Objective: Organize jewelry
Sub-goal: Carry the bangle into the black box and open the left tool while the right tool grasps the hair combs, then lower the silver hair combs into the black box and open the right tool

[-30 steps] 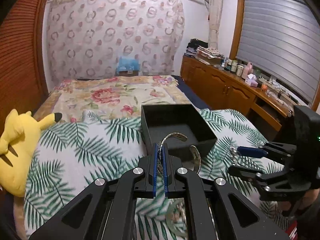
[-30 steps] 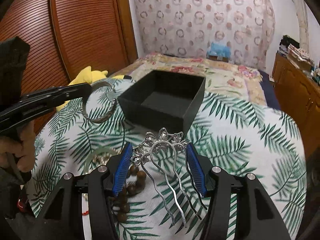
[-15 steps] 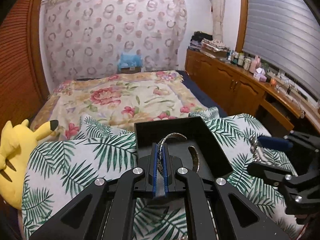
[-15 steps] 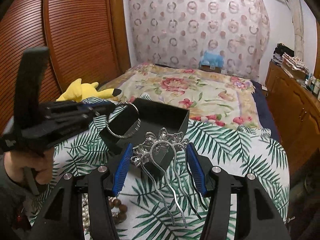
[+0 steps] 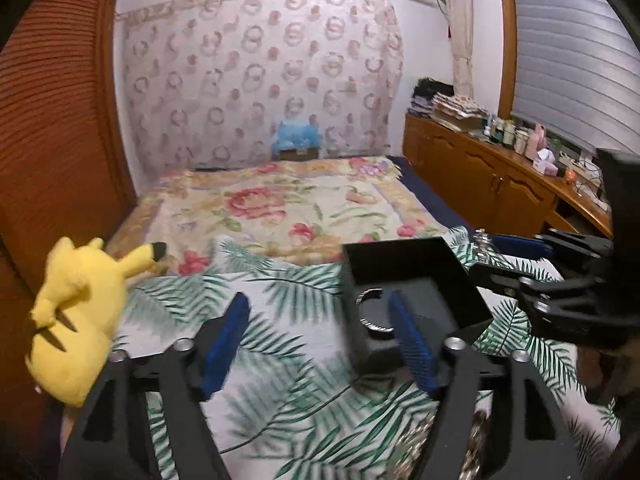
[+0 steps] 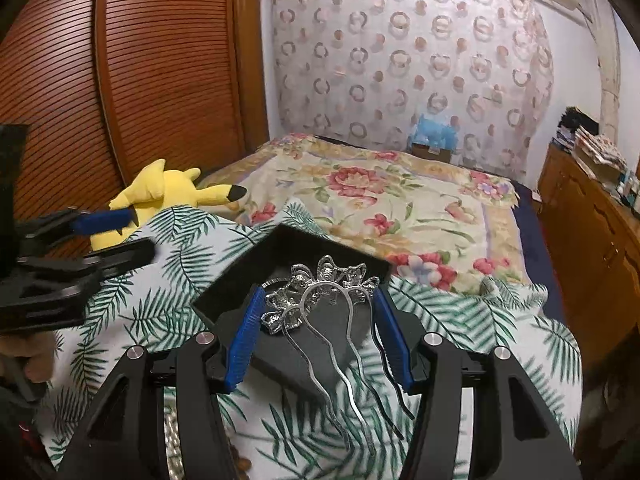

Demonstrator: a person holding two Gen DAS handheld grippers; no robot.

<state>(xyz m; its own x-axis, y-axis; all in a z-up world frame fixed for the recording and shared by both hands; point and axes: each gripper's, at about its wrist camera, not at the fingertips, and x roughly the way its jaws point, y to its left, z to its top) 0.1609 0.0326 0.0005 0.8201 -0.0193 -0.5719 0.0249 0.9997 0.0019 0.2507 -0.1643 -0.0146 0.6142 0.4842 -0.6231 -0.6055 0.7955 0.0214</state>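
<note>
A silver bangle (image 5: 372,312) lies inside the open black box (image 5: 416,258) on the palm-leaf cloth. In the left wrist view my left gripper (image 5: 320,340) sits just left of and behind the box. Its jaws are opening, and nothing is between the blue pads (image 5: 226,340). My right gripper (image 6: 318,336) is shut on a silver flowered hair comb (image 6: 328,300), held over the black box (image 6: 280,250) with its prongs pointing back at the camera. The left wrist view shows the right gripper (image 5: 492,258) with the hair comb (image 5: 482,244) at the box's right rim. The left gripper (image 6: 116,238) stands apart on the left.
A yellow plush toy (image 5: 76,312) lies at the cloth's left edge beside the wooden wardrobe (image 6: 120,80). Loose beads and chains (image 5: 476,448) lie on the cloth near me. A floral bedspread (image 5: 280,208) stretches behind the box, and a wooden cabinet (image 5: 500,184) runs along the right.
My left gripper went over the box shut on the bangle, then opened and drew back left, leaving the bangle in the box. My right gripper carried the comb over the box.
</note>
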